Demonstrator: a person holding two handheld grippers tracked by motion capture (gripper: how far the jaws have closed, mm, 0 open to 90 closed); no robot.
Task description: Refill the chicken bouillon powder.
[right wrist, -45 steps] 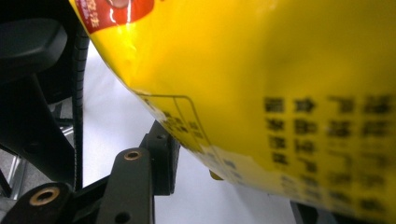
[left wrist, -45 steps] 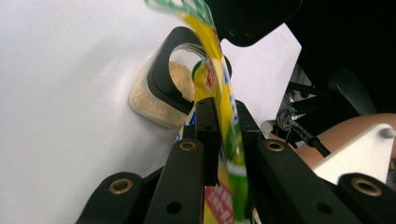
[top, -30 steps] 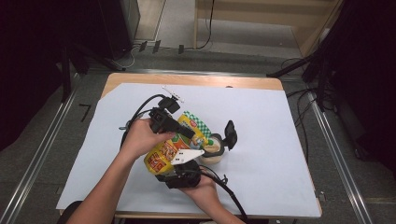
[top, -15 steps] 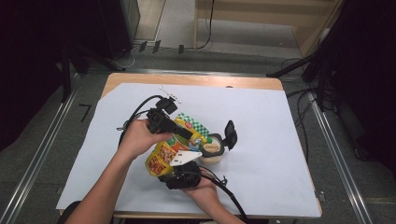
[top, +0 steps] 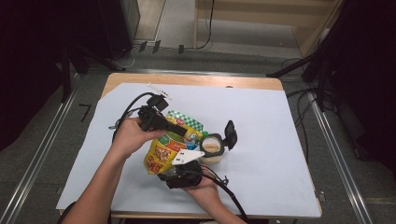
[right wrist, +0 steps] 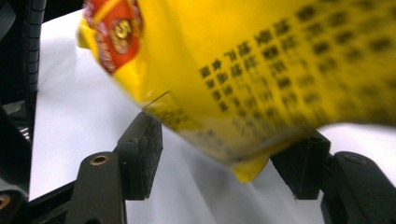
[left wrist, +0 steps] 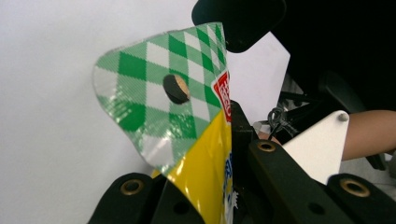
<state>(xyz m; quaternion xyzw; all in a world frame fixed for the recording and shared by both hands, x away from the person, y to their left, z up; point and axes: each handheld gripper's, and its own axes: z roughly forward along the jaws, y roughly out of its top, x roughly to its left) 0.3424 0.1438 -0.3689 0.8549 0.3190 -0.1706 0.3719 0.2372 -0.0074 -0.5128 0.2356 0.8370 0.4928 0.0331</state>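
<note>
The left gripper [top: 184, 129] pinches the bag [top: 164, 150]; the right gripper [right wrist: 224, 168], jaws just opening, is spread. Keep the bag tilted over the cup [top: 212, 148].

Yellow foil snack bag [top: 164, 148] lies mid-table on white paper sheet [top: 261, 121]; round open-lidded cup [top: 212, 148] just right (touching, apparently).

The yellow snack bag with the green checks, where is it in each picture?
High view: the snack bag is in the middle of the table, between the two hands, left of the cup.
Left gripper view: its green checked top fills the middle, pinched in the tongs at the bottom.
Right gripper view: its yellow bottom hangs across the top, above the open tongs.
Shared landmark: the white table cover.
</note>
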